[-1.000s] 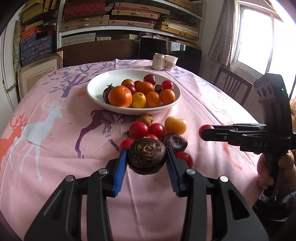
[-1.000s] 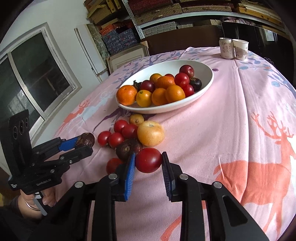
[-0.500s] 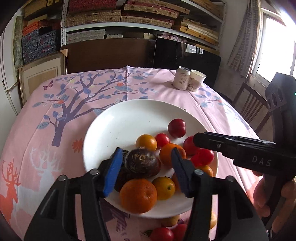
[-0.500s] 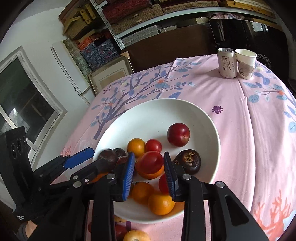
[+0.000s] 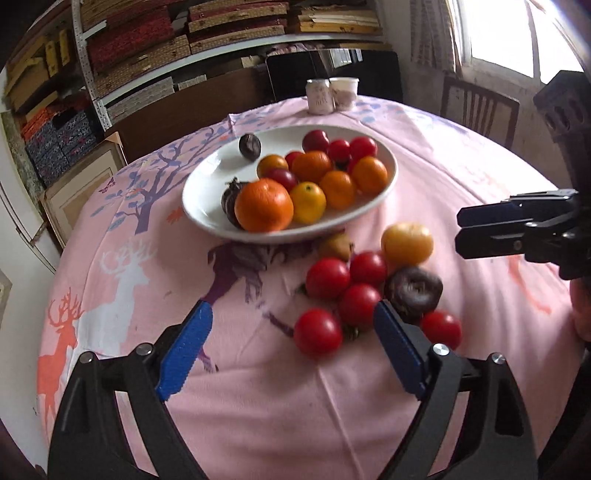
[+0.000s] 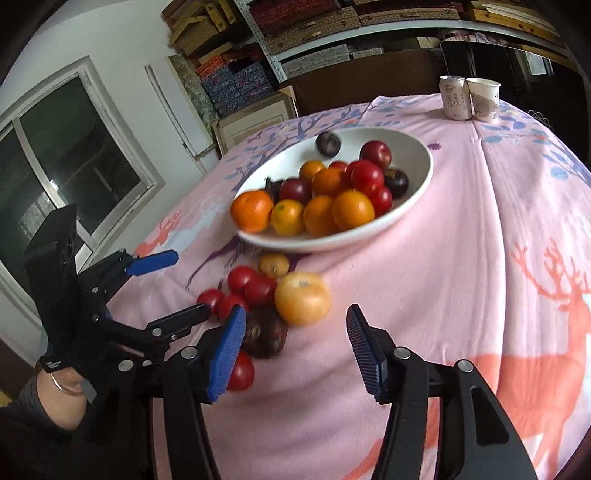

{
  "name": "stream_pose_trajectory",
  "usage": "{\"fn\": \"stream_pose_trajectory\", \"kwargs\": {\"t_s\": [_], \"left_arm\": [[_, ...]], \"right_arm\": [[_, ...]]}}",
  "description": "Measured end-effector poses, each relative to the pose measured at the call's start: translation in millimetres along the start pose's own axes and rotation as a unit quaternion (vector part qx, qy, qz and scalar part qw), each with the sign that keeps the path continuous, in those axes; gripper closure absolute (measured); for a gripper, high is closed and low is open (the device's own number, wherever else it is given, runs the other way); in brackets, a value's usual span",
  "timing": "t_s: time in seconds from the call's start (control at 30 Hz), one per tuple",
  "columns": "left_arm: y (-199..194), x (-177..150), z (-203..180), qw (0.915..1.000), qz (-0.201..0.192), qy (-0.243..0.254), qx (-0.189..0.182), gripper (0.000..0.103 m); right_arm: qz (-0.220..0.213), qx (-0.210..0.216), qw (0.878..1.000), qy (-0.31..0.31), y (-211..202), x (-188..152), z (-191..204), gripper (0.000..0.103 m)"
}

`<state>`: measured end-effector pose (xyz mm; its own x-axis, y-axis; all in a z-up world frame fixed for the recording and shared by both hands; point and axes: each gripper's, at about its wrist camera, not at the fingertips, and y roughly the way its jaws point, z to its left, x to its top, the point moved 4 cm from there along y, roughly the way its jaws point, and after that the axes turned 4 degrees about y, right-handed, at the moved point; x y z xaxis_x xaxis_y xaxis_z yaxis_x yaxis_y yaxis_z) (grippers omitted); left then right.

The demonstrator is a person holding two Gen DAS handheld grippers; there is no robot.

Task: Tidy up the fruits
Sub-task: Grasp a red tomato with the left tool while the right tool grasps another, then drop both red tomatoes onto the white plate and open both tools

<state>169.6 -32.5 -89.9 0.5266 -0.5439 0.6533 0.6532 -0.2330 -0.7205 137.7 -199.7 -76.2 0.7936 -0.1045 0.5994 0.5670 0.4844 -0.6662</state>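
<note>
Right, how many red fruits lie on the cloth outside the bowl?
5 red fruits: four clustered left of the dark fruit, one nearer at its right. Others may hide.

A bowl [image 5: 207, 218] of fruit sits behind loose fruit [image 5: 327, 277] on the tablecloth [image 5: 258, 387].

A round bench [image 5: 258, 387] under a pink cloth printed with deer and trees filled the room's middle. Behind its far edge stood metal shelves [image 5: 221, 33] stacked with patterned boxes, and a dark cabinet [image 6: 369, 85] below them. A wooden chair [image 5: 476, 107] stood by a bright curtained window [image 5: 509, 33]; a second, darker window [image 6: 66, 155] sat in the white wall opposite
</note>
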Motion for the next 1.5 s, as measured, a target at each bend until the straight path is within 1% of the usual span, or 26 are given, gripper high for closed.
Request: {"fn": "stream_pose_trajectory", "kwargs": {"t_s": [0.03, 0.1, 0.13, 0.2, 0.23, 0.27, 0.3, 0.37, 0.4, 0.47, 0.5, 0.63, 0.73, 0.8, 0.87, 0.9, 0.93, 1.0, 1.13, 1.2, 1.3, 1.4, 1.5], "left_arm": [[2.7, -4.2, -1.0, 0.9999, 0.012, 0.003, -0.003, 0.018], [3.8, -5.2, 4.4, 0.9996, 0.014, -0.015, -0.017, 0.025], [6.1, -4.9, 6.4, 0.9994, 0.017, -0.021, -0.023, 0.025], [17.4, -6.3, 8.7, 0.998, 0.04, -0.03, -0.04, 0.031], [21.9, -7.1, 9.5, 0.9972, 0.049, -0.034, -0.045, 0.04], [27.6, -8.9, 8.8, 0.9959, 0.065, -0.034, -0.053, 0.046], [28.3, -9.0, 7.9, 0.9955, 0.064, -0.035, -0.06, 0.05], [27.1, -8.2, 4.4, 0.9949, 0.059, -0.03, -0.076, 0.069], [25.7, -8.3, 2.0, 0.9948, 0.057, -0.027, -0.08, 0.074], [22.1, -8.7, -2.0, 0.9956, 0.051, -0.023, -0.075, 0.075], [18.6, -7.9, -3.7, 0.9955, 0.045, -0.024, -0.08, 0.075], [4.3, -12.0, -6.1, 0.9959, 0.025, -0.041, -0.077, 0.075], [-3.9, -21.3, -8.1, 0.996, 0.02, -0.05, -0.072, 0.075], [-9.8, -26.1, -9.8, 0.9961, 0.015, -0.052, -0.069, 0.075], [-15.0, -28.6, -8.9, 0.9954, 0.009, -0.061, -0.073, 0.075], [-15.5, -29.7, -7.2, 0.9951, 0.008, -0.066, -0.074, 0.075], [-15.5, -31.0, -5.3, 0.9949, 0.008, -0.07, -0.073, 0.075], [-16.2, -32.4, -2.3, 0.9941, 0.008, -0.079, -0.074, 0.075], [-24.5, -28.6, 4.6, 0.9925, -0.01, -0.094, -0.078, 0.075], [-29.6, -21.7, 9.5, 0.9913, -0.024, -0.102, -0.079, 0.075], [-28.1, -0.2, 20.2, 0.9908, -0.036, -0.108, -0.073, 0.075], [-18.6, 35.9, 34.7, 0.9901, -0.048, -0.113, -0.068, 0.075], [2.9, 74.5, 52.3, 0.9885, -0.051, -0.128, -0.063, 0.075]], "right_arm": [[0.004, 0.0, 1.0, -0.006, 0.7, -7.7, 4.8, 0.046], [0.006, -0.002, 1.0, -0.023, 0.4, -18.2, 13.2, 0.046], [0.007, -0.005, 0.999, -0.035, 1.2, -20.6, 17.4, 0.046], [0.007, -0.018, 0.999, -0.049, 2.5, -25.8, 22.8, 0.046], [0.01, -0.019, 0.998, -0.054, 3.6, -28.0, 25.0, 0.046], [0.013, -0.023, 0.998, -0.057, 4.7, -29.1, 27.0, 0.046], [0.013, -0.027, 0.998, -0.059, 5.2, -30.8, 27.7, 0.046], [0.015, -0.029, 0.998, -0.062, 6.0, -31.5, 26.9, 0.046], [0.015, -0.031, 0.997, -0.063, 6.0, -31.7, 27.2, 0.046], [0.019, -0.033, 0.997, -0.067, 7.0, -34.1, 29.7, 0.046], [0.022, -0.032, 0.997, -0.068, 7.6, -35.3, 31.7, 0.047], [0.041, -0.014, 0.996, -0.083, 11.4, -40.7, 47.4, 0.053], [0.052, -0.024, 0.994, -0.096, 17.2, -43.1, 57.3, 0.056], [0.064, -0.026, 0.994, -0.085, 24.0, -42.0, 57.6, 0.061], [0.078, -0.032, 0.994, -0.069, 32.0, -41.1, 55.0, 0.069], [0.074, -0.033, 0.994, -0.068, 31.9, -39.8, 55.5, 0.07], [0.073, -0.034, 0.994, -0.068, 32.1, -39.4, 56.3, 0.074], [0.064, -0.029, 0.996, -0.06, 27.9, -40.2, 55.9, 0.074], [0.047, 0.001, 0.998, -0.045, 10.4, -34.7, 53.4, 0.074], [0.026, 0.005, 0.999, -0.041, -2.7, -22.5, 47.8, 0.074], [-0.002, -0.011, 0.999, -0.032, -13.2, 8.4, 34.2, 0.074], [-0.02, -0.01, 1.0, -0.015, -12.3, 49.4, 20.4, 0.074], [-0.025, -0.024, 0.999, 0.006, 6.5, 89.7, 5.7, 0.074]]}}
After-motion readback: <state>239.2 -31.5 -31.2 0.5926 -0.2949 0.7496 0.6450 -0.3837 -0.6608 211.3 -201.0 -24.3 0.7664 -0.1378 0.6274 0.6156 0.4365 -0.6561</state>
